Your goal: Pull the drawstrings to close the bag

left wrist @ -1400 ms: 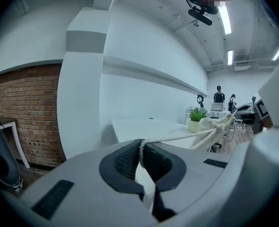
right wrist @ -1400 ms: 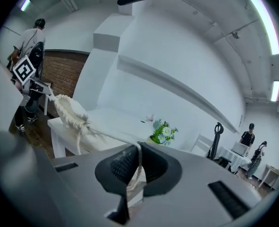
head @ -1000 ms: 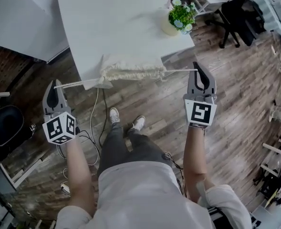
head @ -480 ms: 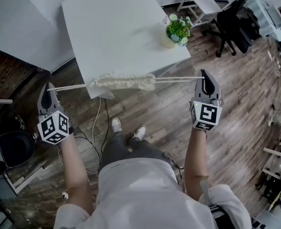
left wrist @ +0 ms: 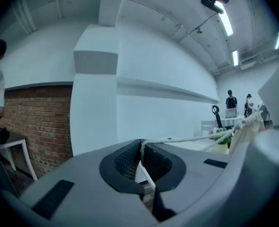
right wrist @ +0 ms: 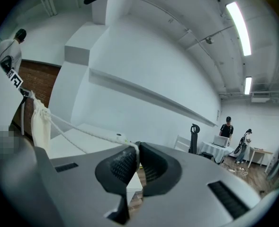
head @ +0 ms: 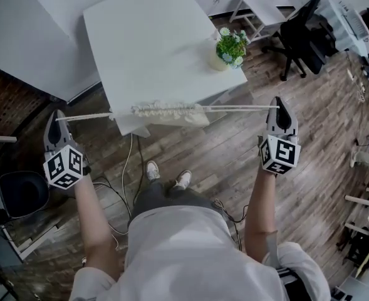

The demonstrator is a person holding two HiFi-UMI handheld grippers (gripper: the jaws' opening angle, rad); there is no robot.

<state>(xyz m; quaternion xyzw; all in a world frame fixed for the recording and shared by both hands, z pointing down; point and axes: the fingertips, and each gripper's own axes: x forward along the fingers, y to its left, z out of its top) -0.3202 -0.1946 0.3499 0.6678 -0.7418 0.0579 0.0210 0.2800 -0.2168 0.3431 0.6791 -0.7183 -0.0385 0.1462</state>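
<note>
**A:** Where do we have the bag at this moment?

**B:** The cloth drawstring bag [head: 168, 111] is at the near edge of the white tabletop [head: 140, 42], at 12 o'clock from our feet. Its mouth is gathered into a narrow, ruffled strip. We cannot tell if it rests on the edge or hangs just above it.

**A:** And our two tools?

**B:** Our left tool [head: 58, 118] is at 9 o'clock from the bag, well apart from it, over the wooden floor [head: 209, 162]. Its jaws are pressed together on the left drawstring [head: 87, 115], and this cord runs tight and straight to the bag. Our right tool [head: 283, 104] is at 3 o'clock from the bag, also well apart. Its jaws are closed on the right drawstring [head: 240, 108], which is stretched in the same way.

**A:** What else do we see near it?

**B:** A small potted plant [head: 228, 44] stands on the tabletop at 1 o'clock from the bag. A black office chair [head: 300, 27] stands on the floor at 2 o'clock.
</note>
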